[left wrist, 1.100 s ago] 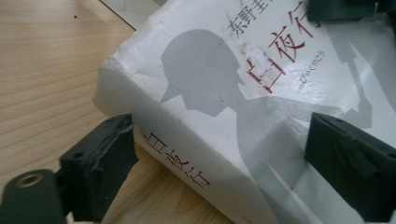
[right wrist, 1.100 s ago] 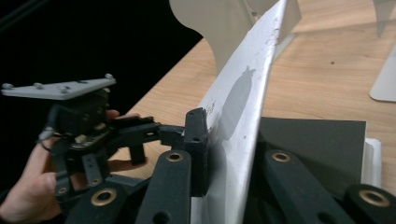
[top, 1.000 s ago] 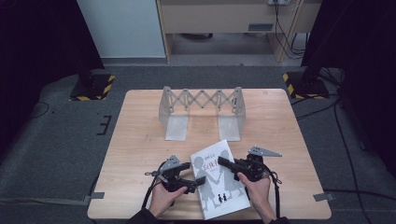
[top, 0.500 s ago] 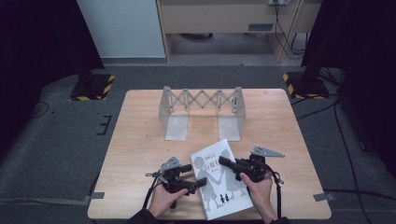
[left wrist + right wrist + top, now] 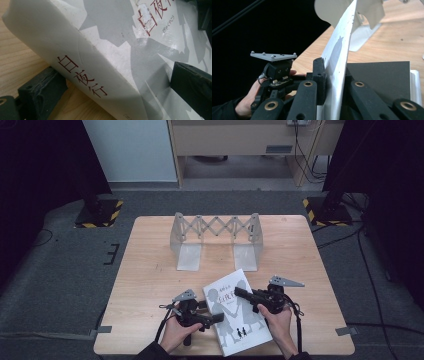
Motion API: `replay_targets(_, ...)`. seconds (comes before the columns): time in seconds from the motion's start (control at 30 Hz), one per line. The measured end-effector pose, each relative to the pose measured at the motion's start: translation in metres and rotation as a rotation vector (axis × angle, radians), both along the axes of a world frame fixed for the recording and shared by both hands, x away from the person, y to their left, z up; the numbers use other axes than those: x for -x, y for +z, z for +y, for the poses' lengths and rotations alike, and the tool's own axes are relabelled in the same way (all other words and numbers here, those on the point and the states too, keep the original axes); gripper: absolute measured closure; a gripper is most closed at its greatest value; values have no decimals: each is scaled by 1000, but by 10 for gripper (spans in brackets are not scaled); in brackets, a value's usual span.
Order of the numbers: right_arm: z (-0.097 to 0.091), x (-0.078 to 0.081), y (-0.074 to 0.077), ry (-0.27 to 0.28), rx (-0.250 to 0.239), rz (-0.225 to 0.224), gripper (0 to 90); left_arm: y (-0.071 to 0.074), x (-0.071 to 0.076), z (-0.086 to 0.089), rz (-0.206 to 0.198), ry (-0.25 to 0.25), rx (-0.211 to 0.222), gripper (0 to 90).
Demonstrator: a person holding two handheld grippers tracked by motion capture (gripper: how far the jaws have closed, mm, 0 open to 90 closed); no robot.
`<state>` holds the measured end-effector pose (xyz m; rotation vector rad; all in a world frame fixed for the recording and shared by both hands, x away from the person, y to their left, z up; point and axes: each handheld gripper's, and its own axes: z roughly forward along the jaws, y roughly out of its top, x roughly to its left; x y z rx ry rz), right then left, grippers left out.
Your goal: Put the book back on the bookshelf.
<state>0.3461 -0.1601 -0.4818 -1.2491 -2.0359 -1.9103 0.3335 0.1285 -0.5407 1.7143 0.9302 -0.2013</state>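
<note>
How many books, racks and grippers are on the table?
book: 1
rack: 1
grippers, left and right: 2
total: 4

We count one book (image 5: 235, 312) and one metal rack (image 5: 216, 239) on the table (image 5: 150, 270). We see two grippers, the left gripper (image 5: 212, 312) and the right gripper (image 5: 239, 293).

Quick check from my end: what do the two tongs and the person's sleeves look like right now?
Both tongs, left and right, are black with linked arms joined by brass-coloured rivets and blocky dark pads. Each carries a grey three-cornered plate studded with small knobs on top. Black cables trail back from them. The sleeves are dark.
</note>
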Motion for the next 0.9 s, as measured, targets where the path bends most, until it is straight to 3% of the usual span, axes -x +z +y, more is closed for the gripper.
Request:
replay_targets(0.07, -1, -2, -3, -13, 12, 20, 794, -2, -2, -1, 17, 0, 0, 0)
replay_targets(0.13, 0, -4, -7, -27, 79, -1, 734, -4, -3, -1, 38, 3, -4, 1)
replay_targets(0.23, 2, -4, -9, -30, 118, -6, 692, -7, -4, -2, 64, 6, -4, 3)
replay_targets(0.27, 3, -5, -11, -38, 167, -15, 652, -7, -4, -2, 60, 7, -12, 6)
replay_targets(0.3, 3, -5, -11, -38, 167, -15, 652, -7, -4, -2, 60, 7, -12, 6)
replay_targets(0.4, 4, -3, -14, -36, 239, -53, 548, -6, -3, -4, 54, 19, -27, 10)
replay_targets(0.6, 0, 1, -18, -62, 333, -107, 399, -6, -3, -5, 54, 26, -32, 23)
replay_targets(0.73, -10, 2, -21, -83, 406, -114, 384, -5, -2, -6, 48, 36, -53, 42)
replay_targets(0.83, -14, 2, -25, -90, 418, -105, 394, -5, -2, -5, 44, 44, -60, 66)
replay_targets(0.87, -15, 3, -29, -81, 453, -96, 380, -5, -2, -5, 49, 48, -54, 74)
replay_targets(0.9, -15, 3, -29, -81, 453, -96, 380, -5, -2, -5, 49, 52, -54, 74)
